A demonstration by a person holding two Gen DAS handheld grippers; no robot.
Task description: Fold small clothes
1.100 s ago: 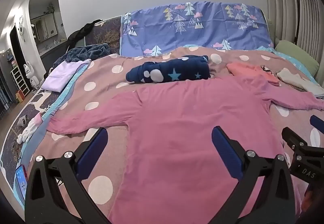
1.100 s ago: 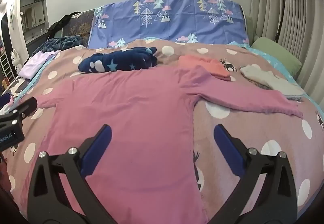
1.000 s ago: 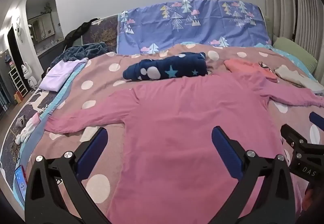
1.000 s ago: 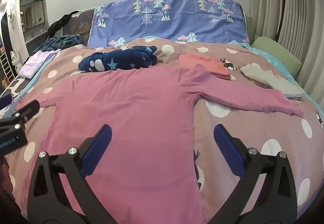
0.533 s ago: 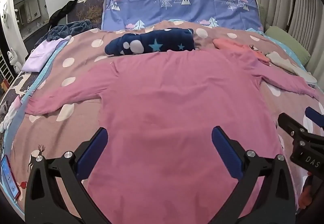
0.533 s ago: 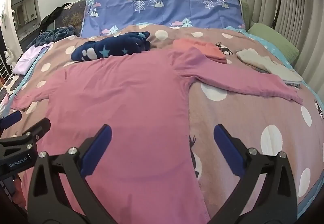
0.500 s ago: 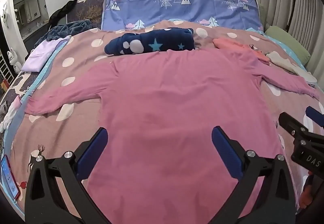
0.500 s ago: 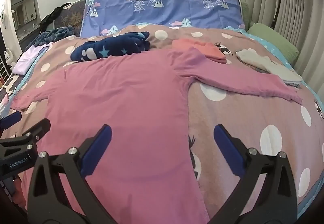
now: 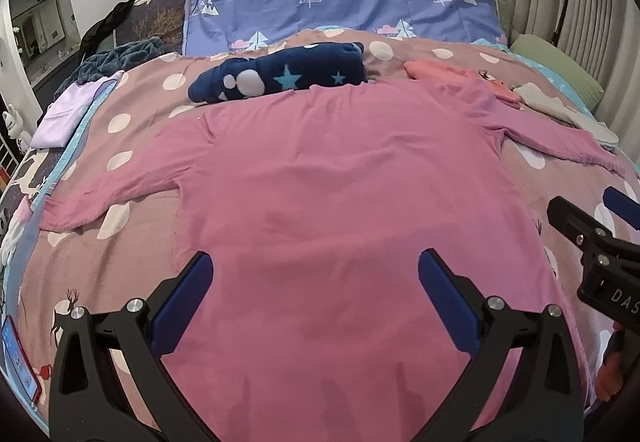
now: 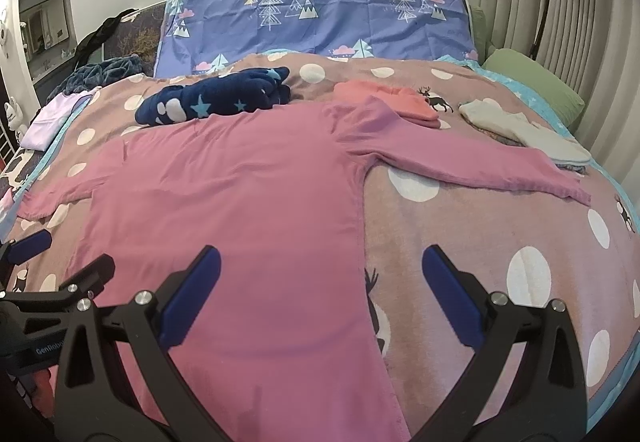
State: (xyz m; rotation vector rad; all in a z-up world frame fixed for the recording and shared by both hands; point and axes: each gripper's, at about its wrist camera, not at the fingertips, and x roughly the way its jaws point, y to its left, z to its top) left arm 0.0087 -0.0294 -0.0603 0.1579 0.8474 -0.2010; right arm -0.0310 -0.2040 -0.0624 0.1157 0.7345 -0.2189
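A pink long-sleeved shirt lies flat on the bed with both sleeves spread out sideways. My left gripper hovers over the shirt's lower body, open and holding nothing. My right gripper is open too, above the shirt's right side seam near the hem. Each gripper appears at the edge of the other's view: the right gripper at the far right, the left gripper at the far left.
The bed has a pink polka-dot blanket. Beyond the shirt lie a navy star-patterned bundle, a folded coral garment, pale folded clothes, a lilac folded piece, a green pillow. A phone rests at the left edge.
Both grippers have risen and tilted down over the shirt, so more of its body and hem shows. Both stay open. The shirt has not moved.
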